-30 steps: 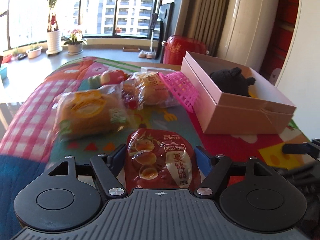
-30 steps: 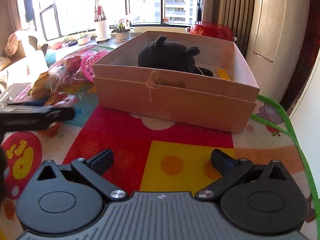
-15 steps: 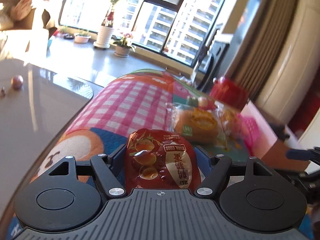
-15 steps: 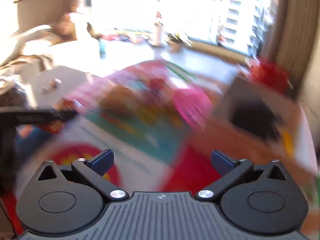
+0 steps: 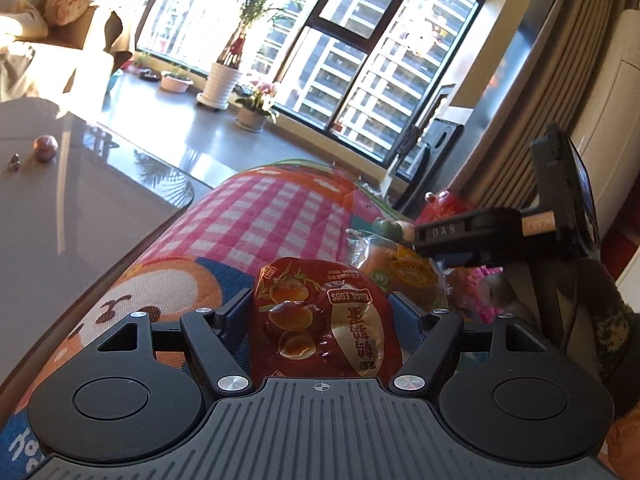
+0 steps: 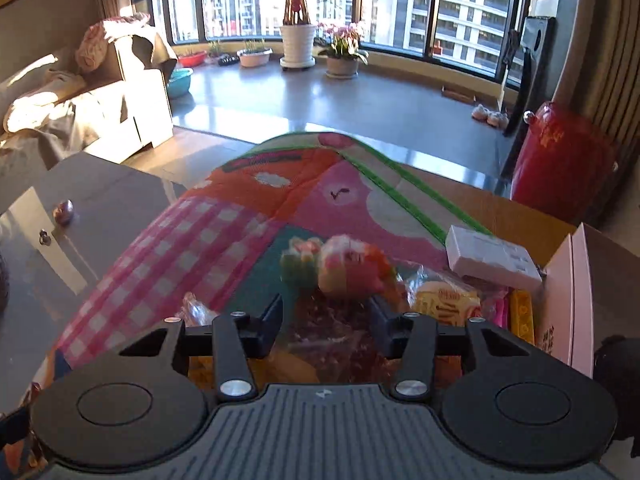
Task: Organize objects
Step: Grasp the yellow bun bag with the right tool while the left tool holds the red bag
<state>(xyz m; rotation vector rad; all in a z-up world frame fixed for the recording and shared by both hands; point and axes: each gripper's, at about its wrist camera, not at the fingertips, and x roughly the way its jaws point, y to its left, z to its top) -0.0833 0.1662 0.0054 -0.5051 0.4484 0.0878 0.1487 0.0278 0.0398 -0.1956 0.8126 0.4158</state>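
My left gripper [image 5: 320, 310] is shut on a red packet of quail eggs [image 5: 320, 320], held above the left part of the colourful mat [image 5: 264, 216]. To its right lies an orange bread bag [image 5: 404, 276], with the other gripper's black body [image 5: 480, 236] above it. In the right wrist view, my right gripper [image 6: 326, 320] hangs over a clear bag with reddish contents [image 6: 332, 344]. Its jaws are closing with the bag between the fingers, and the pads do not visibly press on it. A blurred colourful toy [image 6: 340, 268] lies just beyond the fingertips.
A white flat box [image 6: 492, 256], a yellow snack bag [image 6: 444, 300], a yellow brick [image 6: 522, 312] and the pink cardboard box [image 6: 572, 300] sit to the right. A red container [image 6: 560, 164] stands behind. A grey glossy table [image 5: 80, 208] borders the mat on the left.
My left gripper swung left with the packet, away from the cardboard box, and rolled. My right gripper swept from the box over to the pile of snack bags, and its jaws narrowed.
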